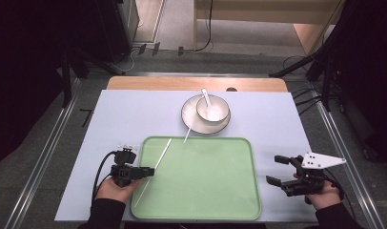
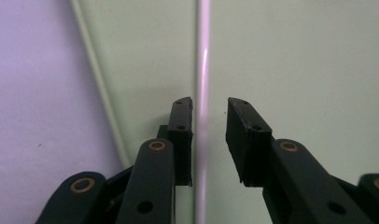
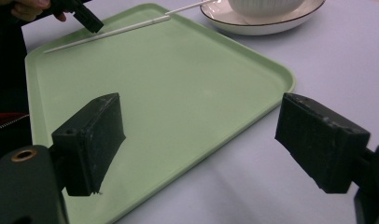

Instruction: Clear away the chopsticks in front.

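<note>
Worktop [image 1: 115, 124] under a pale lilac cover, spanning the middle of the high view, bare wood strip along its far edge. Green tray [image 1: 215, 191] in the lower centre of that frame, shallow, round-cornered. White plate [image 1: 189, 121] just above the tray's upper edge, centre of the frame, carrying a white bowl [image 1: 219, 106] with a white spoon [image 1: 206, 98] leaning inside.

Left gripper [image 1: 148, 171] at lower left of the high view, held by a hand [image 1: 116, 190] in a dark sleeve, reaching over the tray's left rim. Jaws parted a little in the left gripper view, straddling one white chopstick [image 2: 202, 84]; left pad right against it, right pad with a small gap, not clamped.

Right gripper [image 1: 277, 169] at lower right of the high view, beside the tray's right edge, over the lilac cover, jaws spread wide with nothing between them.

Chopstick lying diagonally along the tray's left portion, from lower left up towards the top rim. Second chopstick [image 1: 188, 132] bridging the plate's rim and the tray's upper edge, centre of the frame.
</note>
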A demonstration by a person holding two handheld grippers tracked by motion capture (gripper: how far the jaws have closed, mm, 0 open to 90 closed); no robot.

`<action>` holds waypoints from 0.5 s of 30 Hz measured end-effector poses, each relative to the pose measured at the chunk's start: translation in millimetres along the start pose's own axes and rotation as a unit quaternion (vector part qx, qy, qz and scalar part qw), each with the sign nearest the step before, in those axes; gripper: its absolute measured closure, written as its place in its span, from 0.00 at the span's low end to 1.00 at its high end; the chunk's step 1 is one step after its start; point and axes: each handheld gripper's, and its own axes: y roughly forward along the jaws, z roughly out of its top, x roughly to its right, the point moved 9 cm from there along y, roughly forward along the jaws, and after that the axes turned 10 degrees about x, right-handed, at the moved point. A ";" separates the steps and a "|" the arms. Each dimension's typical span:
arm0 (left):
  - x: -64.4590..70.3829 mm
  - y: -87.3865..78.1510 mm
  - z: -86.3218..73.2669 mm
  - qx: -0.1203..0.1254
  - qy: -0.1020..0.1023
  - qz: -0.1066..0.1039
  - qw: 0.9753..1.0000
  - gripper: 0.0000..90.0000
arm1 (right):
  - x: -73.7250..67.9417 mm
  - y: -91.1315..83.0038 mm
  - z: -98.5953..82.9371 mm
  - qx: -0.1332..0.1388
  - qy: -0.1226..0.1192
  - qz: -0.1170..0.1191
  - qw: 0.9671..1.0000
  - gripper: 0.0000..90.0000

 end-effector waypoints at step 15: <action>28.5 -0.9 28.4 0.018 0.067 -0.081 0.994 0.40 | 1.1 -0.1 -1.0 -0.001 0.001 -0.004 1.000 0.18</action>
